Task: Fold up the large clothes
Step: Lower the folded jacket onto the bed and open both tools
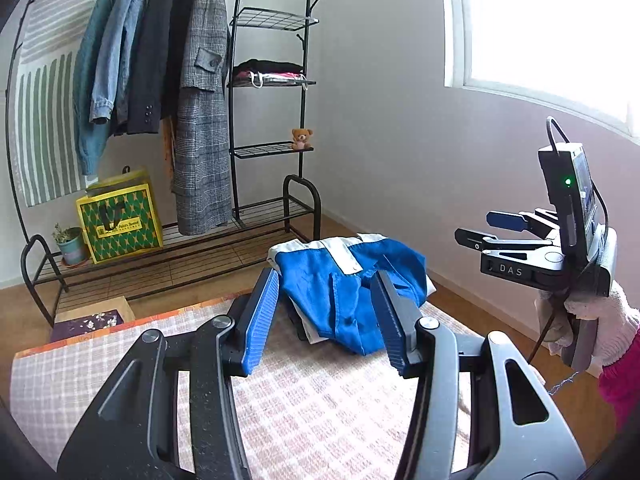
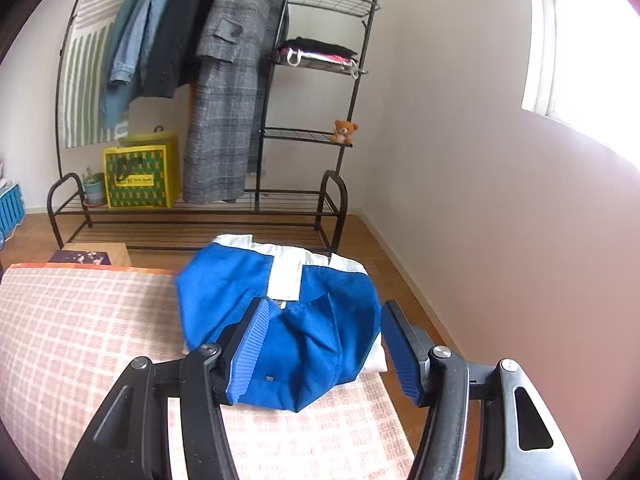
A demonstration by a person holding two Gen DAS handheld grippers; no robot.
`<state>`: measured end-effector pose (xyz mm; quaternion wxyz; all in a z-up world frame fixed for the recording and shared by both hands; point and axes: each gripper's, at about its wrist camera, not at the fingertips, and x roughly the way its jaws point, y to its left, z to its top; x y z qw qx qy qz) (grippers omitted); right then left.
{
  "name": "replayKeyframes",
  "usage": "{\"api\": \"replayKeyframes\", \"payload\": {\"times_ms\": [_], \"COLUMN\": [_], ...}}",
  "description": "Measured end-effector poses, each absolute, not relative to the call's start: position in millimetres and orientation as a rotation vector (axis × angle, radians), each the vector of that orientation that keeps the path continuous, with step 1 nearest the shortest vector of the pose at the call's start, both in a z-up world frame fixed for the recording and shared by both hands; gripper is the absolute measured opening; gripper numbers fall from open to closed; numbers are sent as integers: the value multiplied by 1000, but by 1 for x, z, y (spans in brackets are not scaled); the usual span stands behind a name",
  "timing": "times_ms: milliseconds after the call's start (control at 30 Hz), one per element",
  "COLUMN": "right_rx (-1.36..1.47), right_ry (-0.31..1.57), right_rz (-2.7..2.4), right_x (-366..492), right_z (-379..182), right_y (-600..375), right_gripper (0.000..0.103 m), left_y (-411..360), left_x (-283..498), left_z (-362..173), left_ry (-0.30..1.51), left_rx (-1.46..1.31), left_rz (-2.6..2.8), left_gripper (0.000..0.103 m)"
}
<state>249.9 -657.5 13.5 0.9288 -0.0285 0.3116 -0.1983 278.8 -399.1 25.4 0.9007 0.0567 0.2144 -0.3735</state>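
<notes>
We are looking at the blue-and-white garment [image 2: 280, 312] lying folded into a compact bundle on the checked mat [image 2: 80, 340], at the mat's far right end. It looks settled there, white collar band on top, probably because the folding of this piece is about done.

Nearer to us than the garment, the right hand-held gripper [image 2: 324, 350] is standing with its jaws apart; its blue pads [image 2: 250, 354] are framing the bundle without pinching any cloth, which suits a release rather than a grip. The left hand-held gripper [image 1: 328, 318] is likewise spread apart on the garment's near side, empty. In the left wrist view, the right gripper is hanging to the right of the garment in a white-gloved hand [image 1: 588, 324], clear of the fabric.

Beyond the garment, the black clothes rack [image 2: 332, 200] is carrying coats, a yellow bag [image 2: 140, 176] and a small teddy bear [image 2: 344, 131].
</notes>
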Motion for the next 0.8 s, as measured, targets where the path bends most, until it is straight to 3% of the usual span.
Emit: {"api": "replayKeyframes", "payload": {"times_ms": [533,800], "right_rx": [-85,-73], "right_ry": [537,489], "right_rz": [-353,-312], "right_x": [96,58], "right_z": [78,83], "right_y": [-504,-464], "right_gripper": [72,87], "left_y": [-266,-219], "left_x": [139,107], "left_z": [68,66], "left_ry": [380,380], "left_rx": [110,108], "left_rz": [-739,-685], "left_gripper": [52,86]}}
